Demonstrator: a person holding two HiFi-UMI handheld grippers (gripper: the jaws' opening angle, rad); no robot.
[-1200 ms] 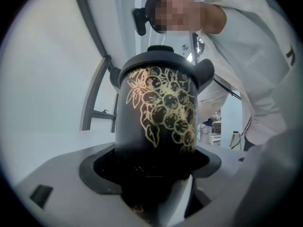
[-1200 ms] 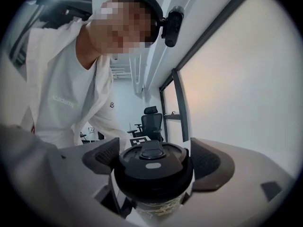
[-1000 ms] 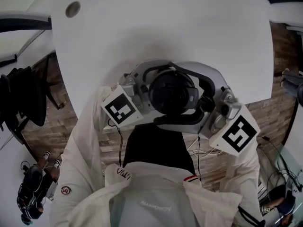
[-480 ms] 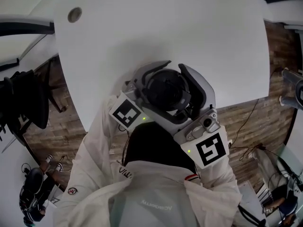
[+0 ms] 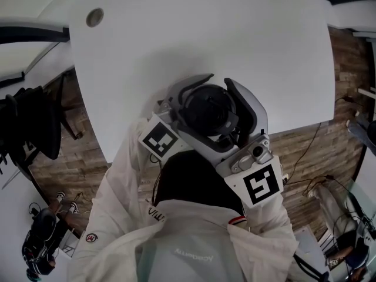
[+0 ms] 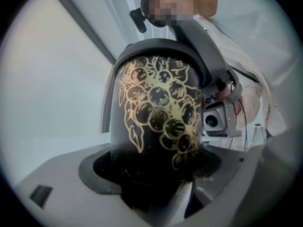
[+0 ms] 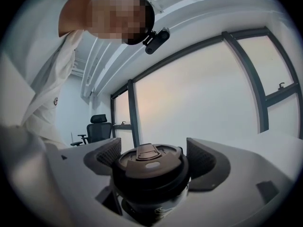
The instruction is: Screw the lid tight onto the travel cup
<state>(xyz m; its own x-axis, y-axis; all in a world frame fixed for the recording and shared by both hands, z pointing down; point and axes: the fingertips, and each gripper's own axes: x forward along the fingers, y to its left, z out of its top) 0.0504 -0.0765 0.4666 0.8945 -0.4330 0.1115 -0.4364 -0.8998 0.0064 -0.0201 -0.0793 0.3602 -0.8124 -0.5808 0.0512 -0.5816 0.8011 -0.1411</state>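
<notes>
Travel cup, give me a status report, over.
Left gripper jaws clamped on travel cup body. Right gripper jaws closed on the lid, lid seated on the cup. No obstruction in view.

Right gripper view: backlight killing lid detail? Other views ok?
Right gripper view: pale windows behind are washed out, yet the dark round lid stays readable; fisheye bows their frames. Left gripper view: the black travel cup with gold grape pattern is sharp, near edges soft, corners vignetted. Head view: dim, soft shadow on the white table.
</notes>
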